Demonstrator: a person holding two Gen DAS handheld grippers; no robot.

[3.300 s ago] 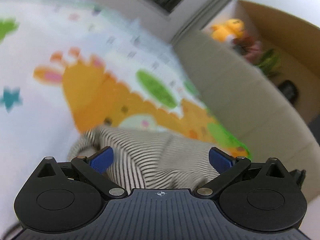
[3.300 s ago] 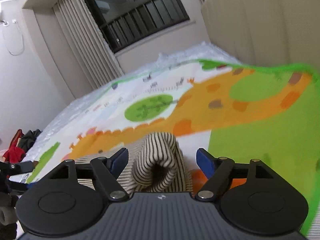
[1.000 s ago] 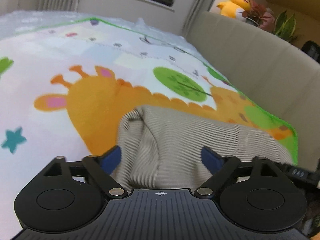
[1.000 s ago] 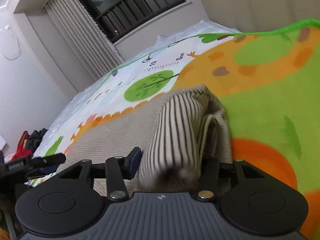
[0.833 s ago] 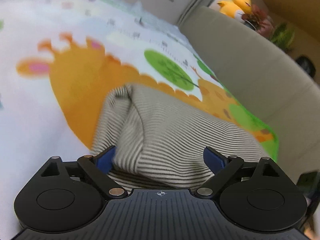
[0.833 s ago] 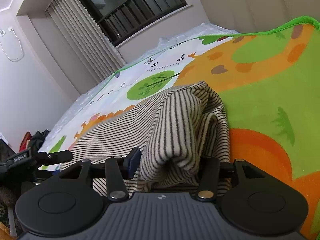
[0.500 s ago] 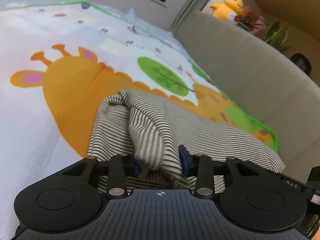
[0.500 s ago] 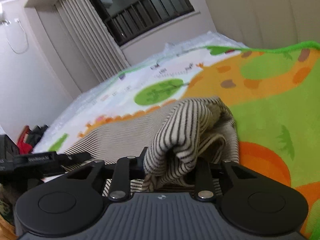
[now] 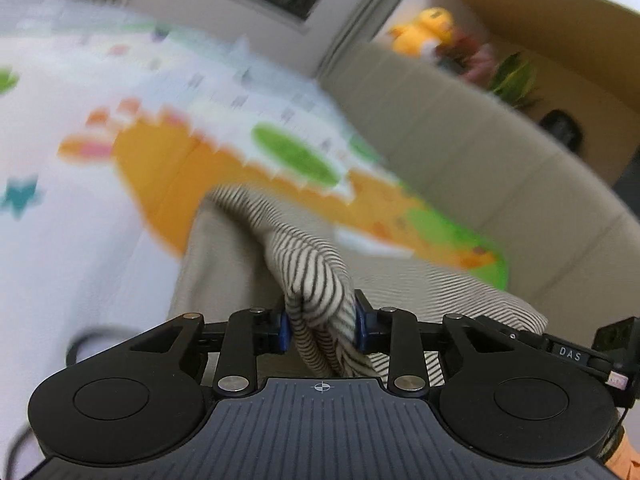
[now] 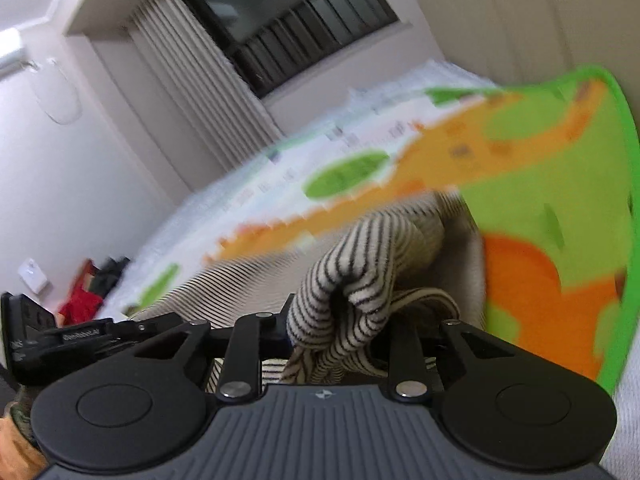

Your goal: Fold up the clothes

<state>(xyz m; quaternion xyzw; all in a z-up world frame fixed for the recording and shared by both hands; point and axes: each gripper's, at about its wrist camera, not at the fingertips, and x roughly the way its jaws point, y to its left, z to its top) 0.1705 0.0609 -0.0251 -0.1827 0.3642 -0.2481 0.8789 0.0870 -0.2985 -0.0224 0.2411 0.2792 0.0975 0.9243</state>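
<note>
Between your fingers on both sides, the striped garment [image 9: 316,280] is bunched and pinched.
Your left gripper [image 9: 319,326] has its fingers pressed onto a fold of it; ahead of them the cloth trails over the giraffe-print bed cover [image 9: 80,220]. Your right gripper [image 10: 340,330] pinches another bunched fold, with green and orange cover just right of those fingers.

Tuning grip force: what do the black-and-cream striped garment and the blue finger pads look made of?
Black-and-cream striped garment: soft knit, probably cotton jersey; matte, fuzzy, bunches into rounded folds. Blue finger pads: smooth, looks like rubber or plastic; mostly hidden, uncertain. Both the left gripper and right gripper pinch it.
</note>
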